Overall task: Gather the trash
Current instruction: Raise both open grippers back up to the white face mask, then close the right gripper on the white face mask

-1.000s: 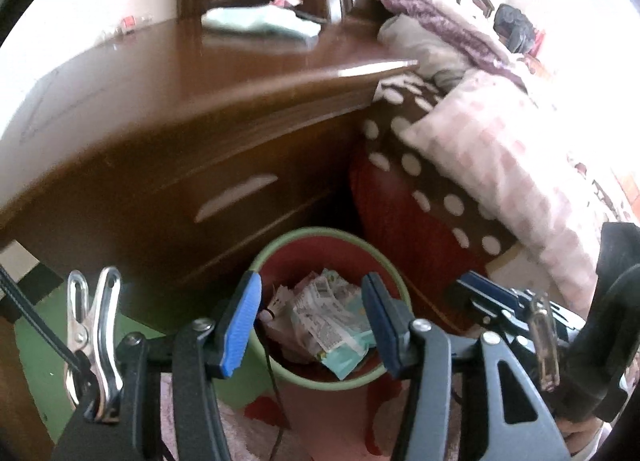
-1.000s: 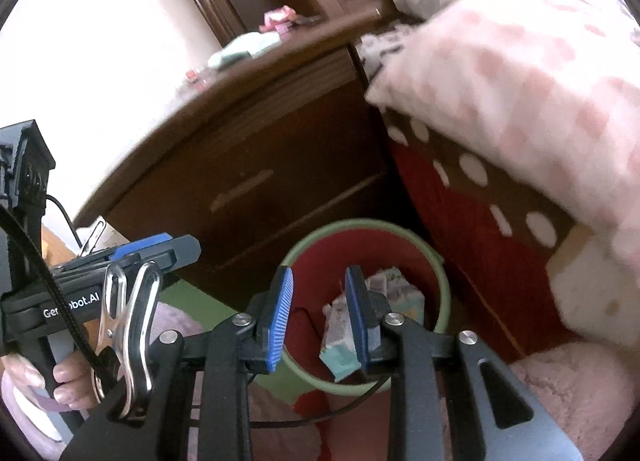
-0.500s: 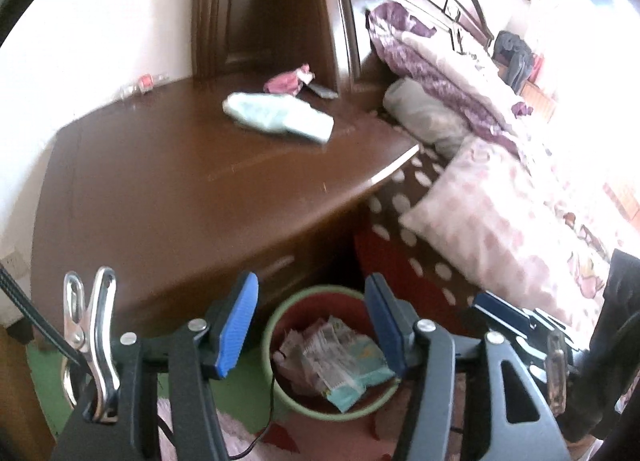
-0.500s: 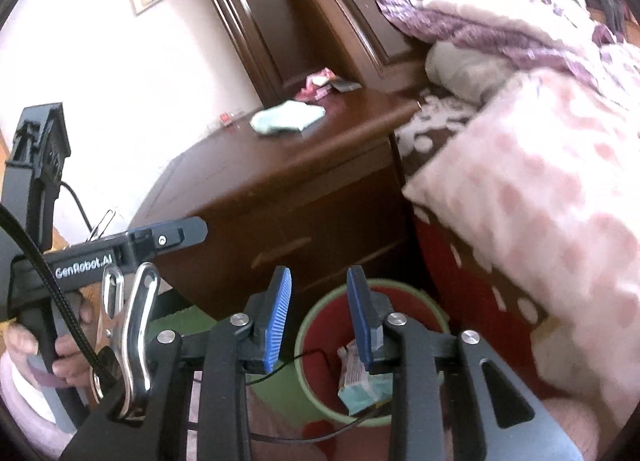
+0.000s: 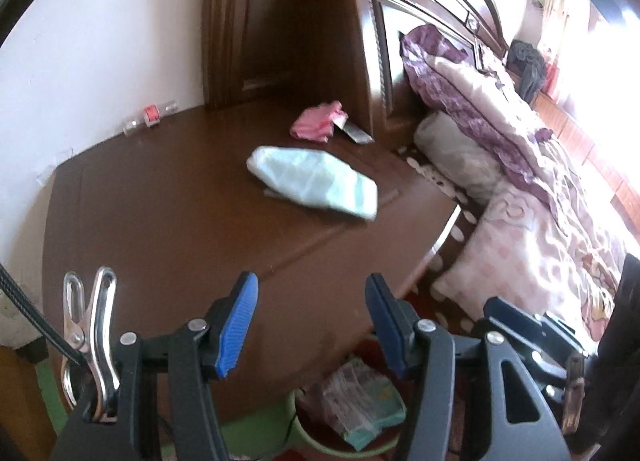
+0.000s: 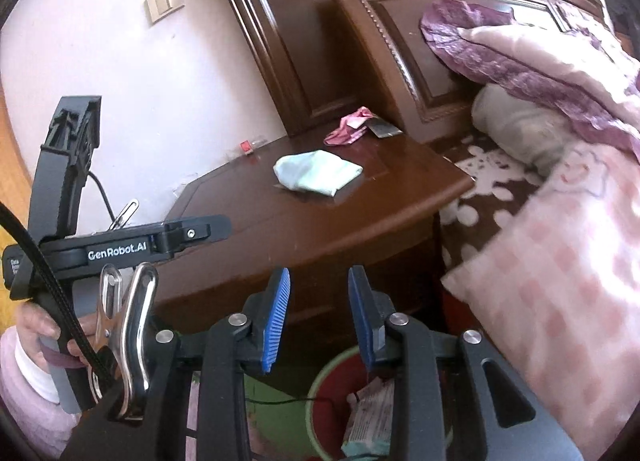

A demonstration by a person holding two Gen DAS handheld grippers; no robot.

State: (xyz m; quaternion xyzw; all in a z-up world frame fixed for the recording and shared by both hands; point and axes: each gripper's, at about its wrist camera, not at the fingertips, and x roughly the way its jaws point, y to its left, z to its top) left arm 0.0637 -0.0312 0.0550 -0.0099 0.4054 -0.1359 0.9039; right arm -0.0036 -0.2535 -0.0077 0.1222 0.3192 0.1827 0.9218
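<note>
On the nightstand [image 5: 168, 221], near its bed-side edge: pale green packet [image 5: 314, 181], lying flat, untouched. Behind it, close to the headboard [image 6: 360, 41]: pink wrapper [image 5: 318, 126], just beside a small grey flat item, too blurred to identify. At the back edge by the wall: small clear piece with a red part [image 5: 152, 115].

On the floor below the front of the nightstand: bin [image 6: 320, 401], green rim, red inside, already holding printed packaging [image 5: 356, 405].

Step in hand, as judged: between deposits. Both tools above the bin, aimed up toward the nightstand top, nothing carried.

Left gripper [image 5: 312, 325]: spread, nothing between the jaws. Right gripper [image 6: 318, 313]: narrower gap, also empty; pads not pressed together.

Next move, as judged: advance one gripper over the nightstand to the packet, nearest item. Soft and flat, so likely a low approach along the surface, jaws astride one end, then a firm pinch. Wider gap probably needed on the right gripper. Risk: packet sliding on the polished wood instead of lifting.

View differences:
- Left wrist: nightstand top from above, packet large and clear; bin partly hidden under the nightstand edge.
- Right wrist: wall switch [image 6: 164, 3], left tool body seen from the side with a hand [image 6: 48, 337] on its handle, and more of the bin's rim.
- Both: pillows and bedding [image 6: 560, 261] to the right.
</note>
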